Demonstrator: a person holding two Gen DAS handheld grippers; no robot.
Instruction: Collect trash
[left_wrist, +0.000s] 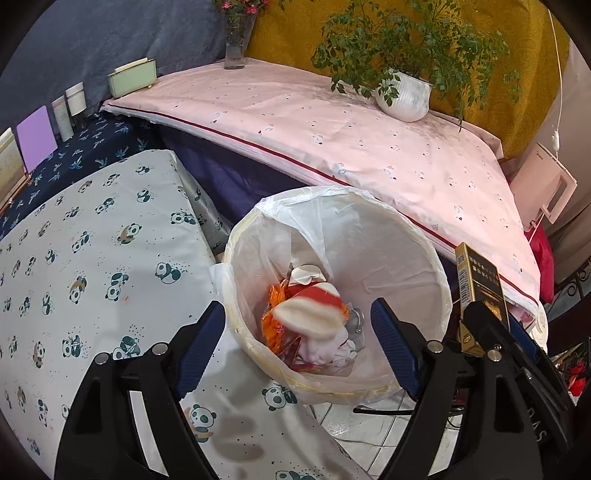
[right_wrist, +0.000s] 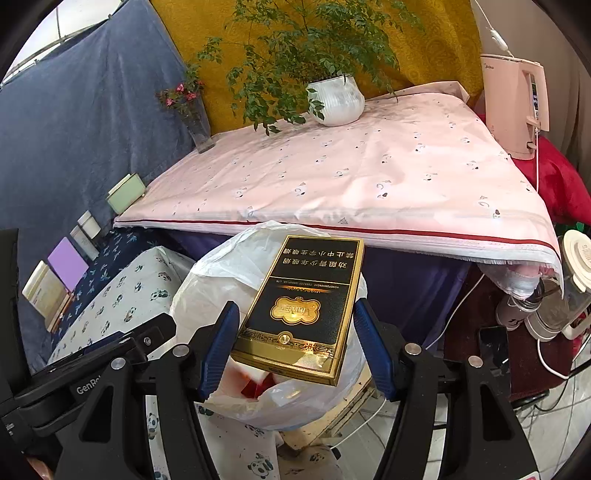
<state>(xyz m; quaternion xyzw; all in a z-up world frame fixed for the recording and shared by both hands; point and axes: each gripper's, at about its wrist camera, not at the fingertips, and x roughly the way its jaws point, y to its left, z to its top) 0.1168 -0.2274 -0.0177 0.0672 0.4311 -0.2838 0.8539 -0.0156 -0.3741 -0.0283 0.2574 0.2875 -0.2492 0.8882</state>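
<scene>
A round trash bin (left_wrist: 417, 266) lined with a white plastic bag stands on the floor between two covered surfaces. It holds crumpled orange, red and white wrappers (left_wrist: 306, 325). A blurred red-and-white piece (left_wrist: 308, 308) is in the air inside the bin, below my left gripper (left_wrist: 299, 343), which is open and empty above the bin's near rim. My right gripper (right_wrist: 291, 339) is shut on a black-and-gold cigarette pack (right_wrist: 303, 306) and holds it over the bin's bag (right_wrist: 221, 269). The pack (left_wrist: 476, 280) also shows at the right of the left wrist view.
A pink-sheeted table (left_wrist: 332, 129) carries a white potted plant (left_wrist: 406, 96) and a glass vase (left_wrist: 236, 40). A panda-print surface (left_wrist: 92, 266) lies at the left. A pink kettle (right_wrist: 517, 107), jars and cables crowd the right side.
</scene>
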